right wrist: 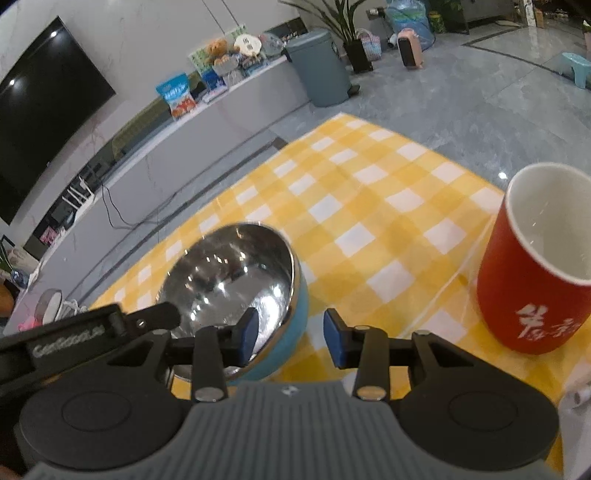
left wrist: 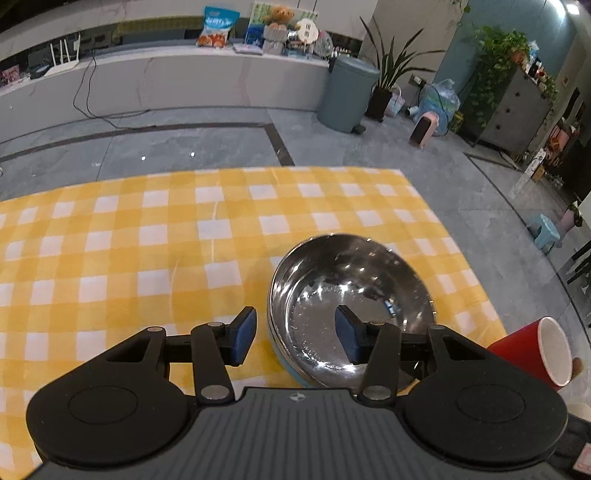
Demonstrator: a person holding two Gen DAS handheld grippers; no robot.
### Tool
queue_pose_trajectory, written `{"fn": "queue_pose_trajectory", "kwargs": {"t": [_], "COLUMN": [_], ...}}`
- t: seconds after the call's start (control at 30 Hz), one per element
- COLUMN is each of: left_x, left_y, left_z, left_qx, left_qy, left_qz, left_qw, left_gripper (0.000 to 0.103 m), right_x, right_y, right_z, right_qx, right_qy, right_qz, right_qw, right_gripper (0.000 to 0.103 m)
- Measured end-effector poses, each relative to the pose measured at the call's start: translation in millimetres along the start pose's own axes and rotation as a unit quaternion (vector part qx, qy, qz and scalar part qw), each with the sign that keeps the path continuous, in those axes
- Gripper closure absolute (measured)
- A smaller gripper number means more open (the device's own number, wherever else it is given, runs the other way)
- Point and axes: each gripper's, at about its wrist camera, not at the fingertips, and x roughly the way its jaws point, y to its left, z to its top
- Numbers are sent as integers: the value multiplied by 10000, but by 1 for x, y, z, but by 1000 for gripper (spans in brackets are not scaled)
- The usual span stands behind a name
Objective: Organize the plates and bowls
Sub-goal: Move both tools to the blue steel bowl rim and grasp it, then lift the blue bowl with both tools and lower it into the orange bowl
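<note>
Bowl [left wrist: 351, 306] sat near table's [left wrist: 110, 240] right edge; left gripper [left wrist: 295, 336] and right gripper [right wrist: 291, 339] straddled rim, parted, empty. Advised closing squarely, clear of cup [right wrist: 535, 266].

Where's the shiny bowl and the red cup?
steel bowl [left wrist: 343, 291]: left wrist view, on its shiny inside.
red cup [right wrist: 524, 295]: right wrist view, on its red outer wall.

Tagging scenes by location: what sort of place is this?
Probably a home living room: a wall TV above a long low console with a teddy bear, potted plants on a tiled floor, and a checked-cloth table holding a bowl.
</note>
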Motion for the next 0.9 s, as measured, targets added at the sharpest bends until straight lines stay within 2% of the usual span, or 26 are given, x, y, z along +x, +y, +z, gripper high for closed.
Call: {"fn": "queue_pose_trajectory", "kwargs": {"t": [0.13,0.37,0.47,0.57,0.67,0.8,0.9], "left_x": [12,18,16,10,-2,-23,-46], "left_y": [-1,-1,-1,-3,-8,-9,-7], "left_z": [2,-1,-1,-1,0,2,-1], "left_qx": [25,115,119,162,211,180,179], "left_qy": [141,217,205,130,-7,-160,-286], "left_qz": [26,339,321,302,373,440,608], "left_qw": [9999,9991,9992,9993,9991,9987,9976], "left_gripper": [58,89,91,94,94,94,95], "right_x": [9,11,11,9,0,-13,-21], "right_y": [-3,-4,-2,0,3,6,7], "right_z": [-1,-1,-1,-1,-1,-1,-3], "right_qx": [78,156,141,64,-53,-80,50], "right_qy": [146,198,201,198,33,-114,-71], "right_qz": [152,221,179,25,-46,86,345], "right_qw": [9997,9994,9995,9998,10000,9999,9994], "right_gripper": [73,75,77,83,86,89,90]}}
